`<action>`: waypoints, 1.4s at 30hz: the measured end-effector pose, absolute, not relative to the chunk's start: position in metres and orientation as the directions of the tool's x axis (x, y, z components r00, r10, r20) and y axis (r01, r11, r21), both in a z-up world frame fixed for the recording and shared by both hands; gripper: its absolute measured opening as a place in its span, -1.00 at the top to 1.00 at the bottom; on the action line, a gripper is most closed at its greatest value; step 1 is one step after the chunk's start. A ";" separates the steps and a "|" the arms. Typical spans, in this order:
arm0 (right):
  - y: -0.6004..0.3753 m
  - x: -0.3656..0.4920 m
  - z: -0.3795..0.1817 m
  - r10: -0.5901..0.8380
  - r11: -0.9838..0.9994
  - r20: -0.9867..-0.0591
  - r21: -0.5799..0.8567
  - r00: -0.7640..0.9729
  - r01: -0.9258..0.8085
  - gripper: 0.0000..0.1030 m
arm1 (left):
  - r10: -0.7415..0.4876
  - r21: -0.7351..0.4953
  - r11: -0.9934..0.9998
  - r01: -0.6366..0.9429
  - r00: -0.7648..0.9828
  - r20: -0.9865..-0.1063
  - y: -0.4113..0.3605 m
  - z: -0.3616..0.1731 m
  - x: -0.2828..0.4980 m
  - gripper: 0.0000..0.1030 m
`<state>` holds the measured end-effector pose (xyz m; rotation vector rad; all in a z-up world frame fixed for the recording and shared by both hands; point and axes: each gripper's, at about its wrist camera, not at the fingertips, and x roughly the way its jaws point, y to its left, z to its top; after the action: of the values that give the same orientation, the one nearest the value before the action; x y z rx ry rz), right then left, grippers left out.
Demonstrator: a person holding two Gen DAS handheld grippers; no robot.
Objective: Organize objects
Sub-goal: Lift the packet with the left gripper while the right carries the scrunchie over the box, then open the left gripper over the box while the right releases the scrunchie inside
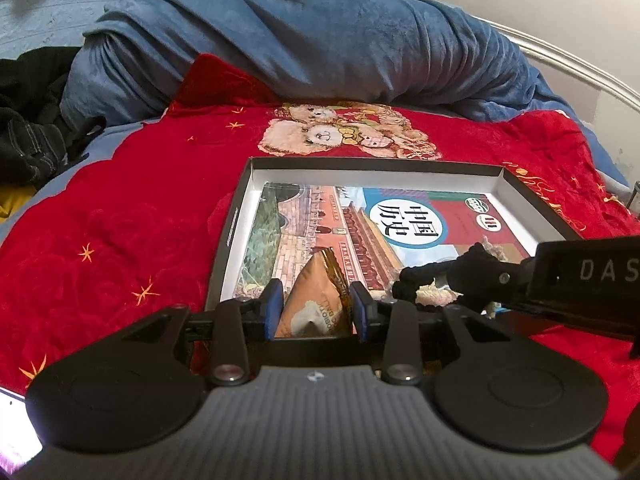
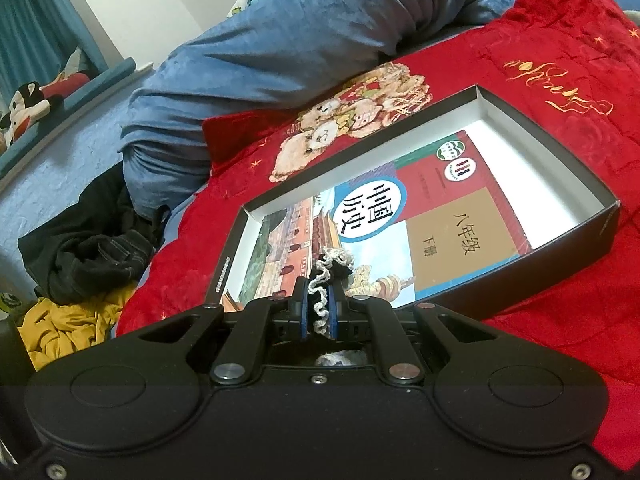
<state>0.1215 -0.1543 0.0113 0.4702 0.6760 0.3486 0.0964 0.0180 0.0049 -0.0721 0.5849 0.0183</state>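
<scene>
A shallow black box [image 1: 240, 200] with a white inside lies on the red blanket; it also shows in the right wrist view [image 2: 532, 124]. A history textbook [image 1: 360, 220] lies flat in it, also seen in the right wrist view [image 2: 440, 216]. My left gripper [image 1: 316, 304] is shut on an orange-brown snack packet [image 1: 316, 300], held over the box's near edge. My right gripper [image 2: 320, 312] is shut on a black-and-white fuzzy scrunchie [image 2: 322, 280] above the book. The right gripper also shows in the left wrist view [image 1: 420, 280], coming in from the right.
A blue duvet [image 1: 300, 40] is bunched behind the box. Black clothes [image 2: 92, 252] and a yellow garment [image 2: 68, 328] lie at the bed's left. A red blanket [image 1: 120, 200] with a bear print covers the bed. A white bed rail [image 1: 580, 64] curves at right.
</scene>
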 end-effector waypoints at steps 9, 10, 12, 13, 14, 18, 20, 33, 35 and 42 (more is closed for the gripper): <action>-0.153 0.122 0.013 0.458 0.836 -0.527 0.530 0.716 -0.145 0.79 | -0.001 -0.074 0.996 -0.046 0.842 -0.539 0.020 0.007 0.089 -0.17; -0.153 0.122 0.013 0.457 0.837 -0.530 0.529 0.714 -0.143 0.79 | -0.005 -0.080 0.996 -0.045 0.843 -0.538 0.021 0.007 0.087 -0.22; -0.152 0.123 0.014 0.457 0.835 -0.535 0.534 0.710 -0.135 0.77 | -0.006 -0.082 0.996 -0.045 0.848 -0.531 0.023 0.009 0.082 -0.30; -0.152 0.124 0.015 0.460 0.831 -0.536 0.541 0.708 -0.131 0.73 | -0.005 -0.076 0.996 -0.041 0.851 -0.526 0.023 0.009 0.080 -0.32; -0.152 0.123 0.016 0.463 0.829 -0.536 0.544 0.706 -0.130 0.73 | -0.001 -0.066 0.997 -0.040 0.853 -0.522 0.023 0.010 0.079 -0.32; -0.149 0.118 0.019 0.460 0.840 -0.546 0.524 0.700 -0.143 0.67 | 0.006 -0.063 0.997 -0.044 0.861 -0.509 0.022 0.015 0.076 -0.40; -0.152 0.118 0.020 0.464 0.834 -0.545 0.535 0.699 -0.136 0.64 | 0.005 -0.072 0.996 -0.048 0.865 -0.502 0.024 0.018 0.074 -0.43; -0.168 0.084 0.068 0.381 0.868 -0.490 0.482 0.784 -0.121 0.20 | 0.040 -0.115 0.989 -0.098 0.903 -0.428 0.015 0.044 0.032 -0.52; -0.170 0.070 0.077 0.348 0.885 -0.489 0.453 0.800 -0.108 0.14 | 0.036 -0.115 0.989 -0.093 0.905 -0.423 0.004 0.048 0.016 -0.57; -0.186 0.023 0.082 0.237 0.910 -0.506 0.415 0.829 -0.007 0.08 | -0.042 -0.100 0.995 0.000 0.909 -0.415 -0.020 0.049 -0.038 -0.76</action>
<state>0.0229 -0.1858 0.0820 0.4126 0.5827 0.1338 -0.0377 -0.0197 0.0490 -0.0989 0.4301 -0.0216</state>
